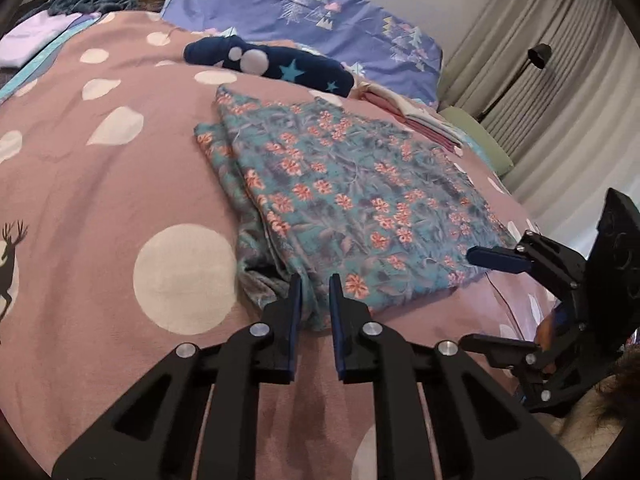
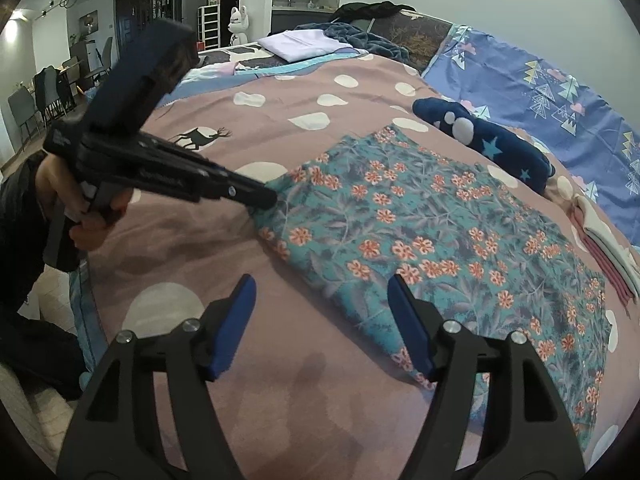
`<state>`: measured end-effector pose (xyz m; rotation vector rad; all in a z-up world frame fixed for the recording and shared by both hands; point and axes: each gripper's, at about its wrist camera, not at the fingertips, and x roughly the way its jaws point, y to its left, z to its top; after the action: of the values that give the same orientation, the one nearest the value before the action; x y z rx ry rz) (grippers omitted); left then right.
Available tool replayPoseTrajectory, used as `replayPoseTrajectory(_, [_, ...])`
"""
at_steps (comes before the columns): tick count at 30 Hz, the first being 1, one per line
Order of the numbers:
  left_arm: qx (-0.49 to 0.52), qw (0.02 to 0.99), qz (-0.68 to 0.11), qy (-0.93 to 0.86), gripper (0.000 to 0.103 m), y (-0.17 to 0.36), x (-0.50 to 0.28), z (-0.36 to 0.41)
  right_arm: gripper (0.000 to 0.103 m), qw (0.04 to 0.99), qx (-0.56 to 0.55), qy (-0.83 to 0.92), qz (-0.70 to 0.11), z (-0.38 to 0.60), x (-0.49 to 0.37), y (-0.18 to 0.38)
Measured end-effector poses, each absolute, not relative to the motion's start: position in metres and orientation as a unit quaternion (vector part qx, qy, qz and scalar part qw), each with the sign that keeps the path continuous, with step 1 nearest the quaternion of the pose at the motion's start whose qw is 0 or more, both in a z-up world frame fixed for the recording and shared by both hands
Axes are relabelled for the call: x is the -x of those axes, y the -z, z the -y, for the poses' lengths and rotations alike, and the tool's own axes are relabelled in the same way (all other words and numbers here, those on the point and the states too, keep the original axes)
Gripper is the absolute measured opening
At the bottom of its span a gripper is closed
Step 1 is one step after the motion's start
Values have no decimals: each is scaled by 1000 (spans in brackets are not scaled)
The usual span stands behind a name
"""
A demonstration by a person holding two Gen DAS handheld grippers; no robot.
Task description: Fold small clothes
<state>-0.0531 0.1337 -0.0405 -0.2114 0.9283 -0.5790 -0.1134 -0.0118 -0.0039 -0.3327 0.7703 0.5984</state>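
Floral garment folded on a pink spotted bedspread, a gripper at each near corner.

Teal floral garment (image 1: 352, 184) lies flat on the bedspread (image 1: 120, 184). Left gripper (image 1: 315, 280), at its six-o'clock edge, has its jaws nearly together with a fold of cloth between them; whether they pinch it I cannot tell. Right gripper (image 2: 322, 282) stands spread, empty, at the hem. Navy star-print item (image 2: 492, 140) lies toward one o'clock.

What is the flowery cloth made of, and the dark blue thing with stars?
The flowery cloth looks like thin woven cotton, matte: it lies flat with crisp folded edges. The dark blue star thing looks like soft fleece or plush: its surface is fuzzy and it bunches up thick. Neither can be told for sure.
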Motion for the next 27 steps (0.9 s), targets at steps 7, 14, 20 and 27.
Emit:
replayPoseTrajectory(7, [122, 825, -486, 261, 19, 67, 35, -133, 70, 868, 152, -281, -380, 13, 115, 9])
replayPoseTrajectory(14, [115, 864, -400, 284, 1, 15, 60, -141, 71, 866, 161, -290, -373, 7, 120, 9])
replayPoseTrajectory(20, [100, 833, -486, 245, 2, 68, 52, -141, 72, 863, 190, -291, -367, -10, 119, 16])
replayPoseTrajectory(27, [94, 845, -477, 222, 34, 50, 50, -150, 67, 854, 259, -287, -347, -49, 116, 30])
